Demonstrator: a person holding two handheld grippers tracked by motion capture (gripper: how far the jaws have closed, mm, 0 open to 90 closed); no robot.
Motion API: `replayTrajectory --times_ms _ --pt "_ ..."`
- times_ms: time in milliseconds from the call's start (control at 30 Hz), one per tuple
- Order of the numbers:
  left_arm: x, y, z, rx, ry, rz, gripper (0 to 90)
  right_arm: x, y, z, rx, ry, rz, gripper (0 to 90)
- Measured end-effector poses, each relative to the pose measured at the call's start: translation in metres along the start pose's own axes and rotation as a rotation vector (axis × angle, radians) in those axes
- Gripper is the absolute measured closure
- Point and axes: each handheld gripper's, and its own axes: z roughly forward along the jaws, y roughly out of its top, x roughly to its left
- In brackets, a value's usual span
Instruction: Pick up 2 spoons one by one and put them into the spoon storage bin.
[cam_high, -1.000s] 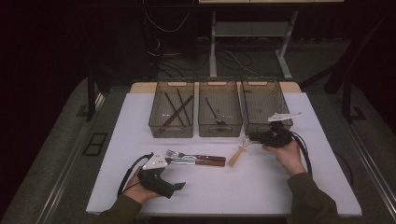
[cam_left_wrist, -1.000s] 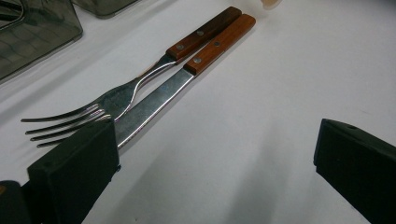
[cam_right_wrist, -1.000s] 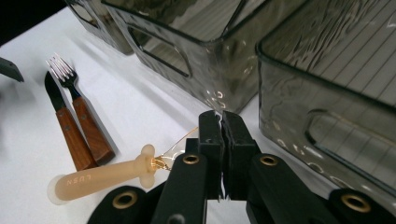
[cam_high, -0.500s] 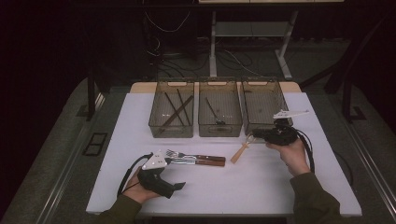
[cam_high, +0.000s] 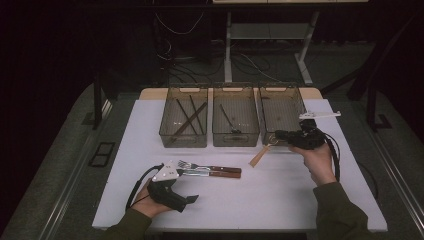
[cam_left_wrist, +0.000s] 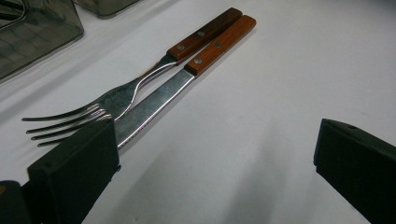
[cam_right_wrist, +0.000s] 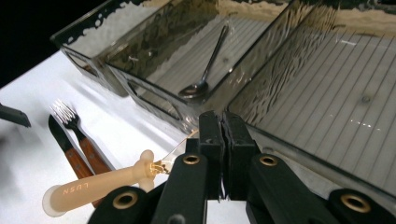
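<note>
Peeler (cam_right_wrist: 100, 183) clamped in right hand-held gripper (cam_right_wrist: 219, 140)

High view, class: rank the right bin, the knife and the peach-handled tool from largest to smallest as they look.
1. Right bin, clearly largest.
2. Knife.
3. Peach-handled tool, though its front end is hidden in the right gripper, so its full length is uncertain.

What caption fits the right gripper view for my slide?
Right gripper shut on a beige-handled utensil beside the empty right bin; a spoon lies in the middle bin.
</note>
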Motion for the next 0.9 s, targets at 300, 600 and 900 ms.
replayTrajectory --times_ms 300,600,900 --pt "0.0 0.0 0.0 -0.006 -0.002 -0.007 0.0 0.003 0.021 0.0 -0.036 -0.018 0.008 88.1" --pt "-0.001 0.0 0.0 -0.018 -0.007 -0.016 0.0 0.006 0.049 0.012 -0.046 -0.057 0.021 88.2" --pt "-0.001 0.0 0.0 -0.023 -0.01 -0.013 0.0 0.006 0.072 0.035 -0.062 -0.117 0.069 88.1"
